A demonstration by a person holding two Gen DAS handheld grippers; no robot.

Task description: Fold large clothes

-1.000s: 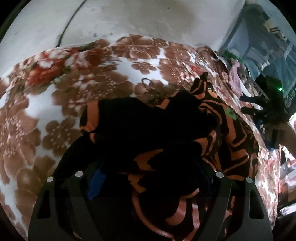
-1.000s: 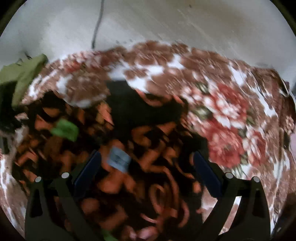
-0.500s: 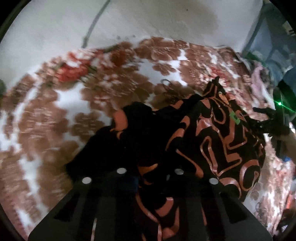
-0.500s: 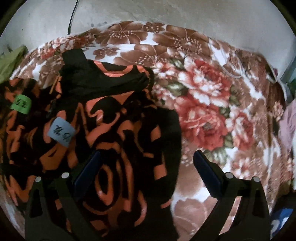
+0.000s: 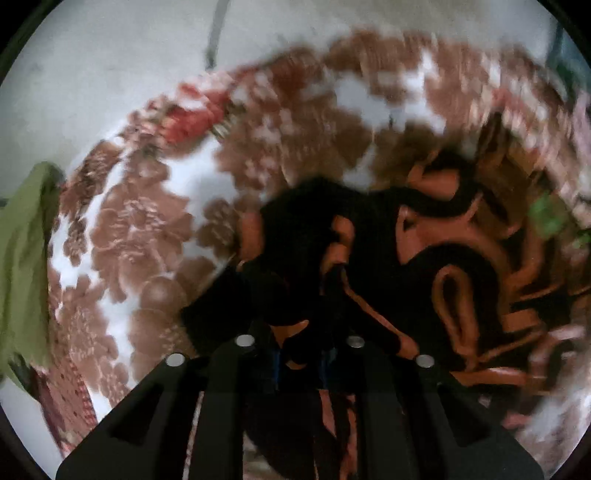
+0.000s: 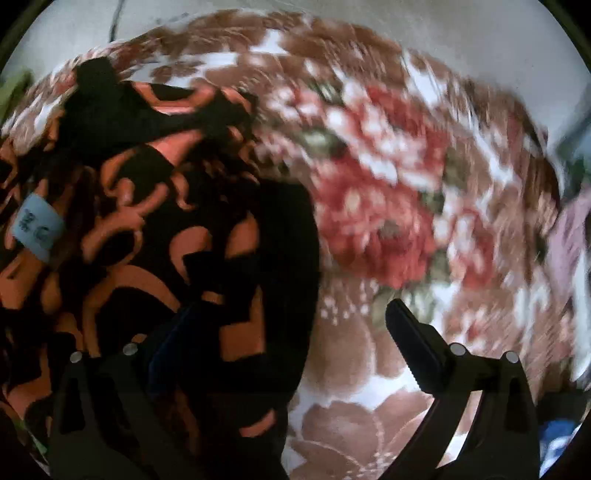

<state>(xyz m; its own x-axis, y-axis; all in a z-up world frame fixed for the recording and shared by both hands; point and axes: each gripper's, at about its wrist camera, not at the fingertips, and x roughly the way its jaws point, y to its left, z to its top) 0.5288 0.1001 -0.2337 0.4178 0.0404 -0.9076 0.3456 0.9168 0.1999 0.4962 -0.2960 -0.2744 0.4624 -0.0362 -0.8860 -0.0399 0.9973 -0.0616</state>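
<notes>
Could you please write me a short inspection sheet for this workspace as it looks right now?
Surface: floral blanket, brown and red blooms on white; both views are motion-blurred.
Job's things: black and orange garment lies bunched on the blanket, with a pale tag showing.
Clutter: green cloth at the blanket's left edge; pinkish cloth at the far right.
Grippers: left gripper has its jaws close together, pinching a fold of the garment; right gripper is open, one finger over the garment, the other over bare blanket.
Cables: a dark cable runs across the pale floor beyond the blanket.
Surroundings: too blurred to identify anything else.
</notes>
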